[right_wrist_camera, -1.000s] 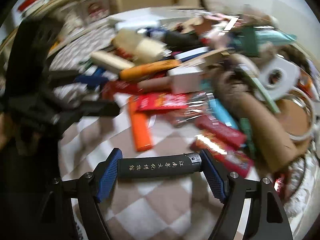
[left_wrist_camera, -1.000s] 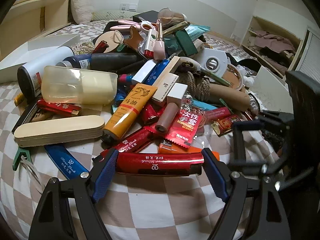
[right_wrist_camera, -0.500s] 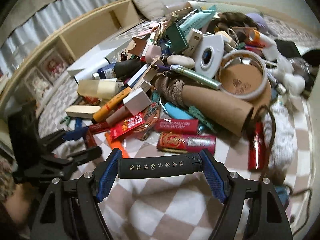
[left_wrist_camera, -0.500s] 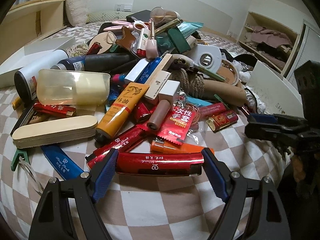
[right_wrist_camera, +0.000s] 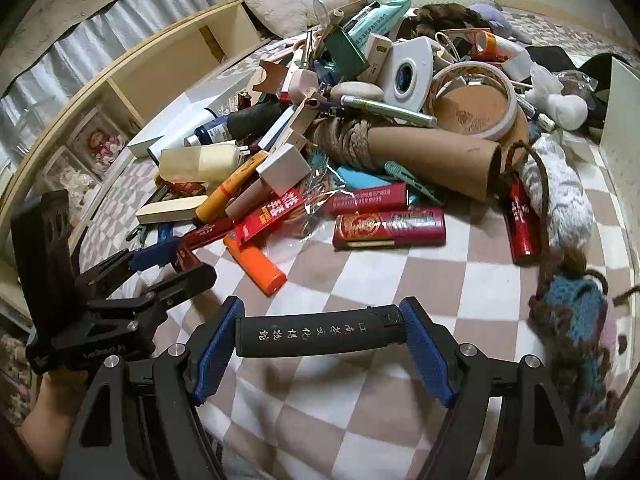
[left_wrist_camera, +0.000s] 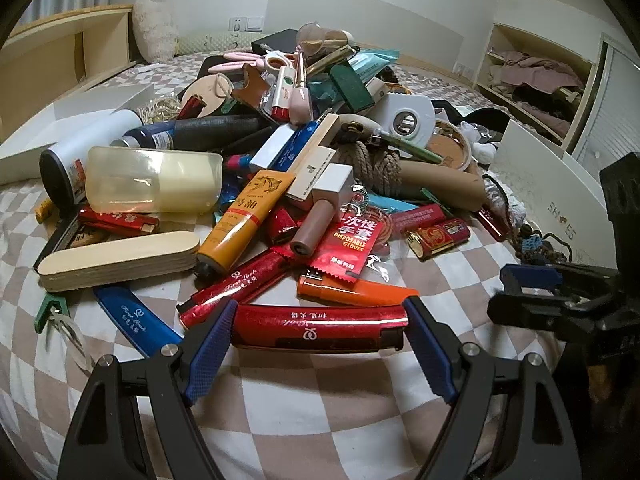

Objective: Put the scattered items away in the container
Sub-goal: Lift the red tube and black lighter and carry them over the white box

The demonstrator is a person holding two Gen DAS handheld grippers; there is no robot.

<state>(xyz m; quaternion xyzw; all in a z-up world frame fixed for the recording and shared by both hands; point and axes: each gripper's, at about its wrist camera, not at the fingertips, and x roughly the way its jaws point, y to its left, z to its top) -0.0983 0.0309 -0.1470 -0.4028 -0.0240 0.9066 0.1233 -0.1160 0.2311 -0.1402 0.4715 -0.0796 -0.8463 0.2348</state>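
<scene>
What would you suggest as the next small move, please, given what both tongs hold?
Probably carry both across to the white box at the right: the left tongs clamp a red lighter and the right tongs a black lighter, both clear of the pile.

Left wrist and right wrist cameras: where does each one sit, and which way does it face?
Left wrist view: sits on the left hand-held gripper, looks along its fingers over the checked bedcover at the pile; it grips a red lighter; the right hand-held gripper shows at right.
Right wrist view: sits on the right hand-held gripper, gripping a black lighter, faces the pile; the left hand-held gripper and a hand show at left.
Both share the orange lighter.
</scene>
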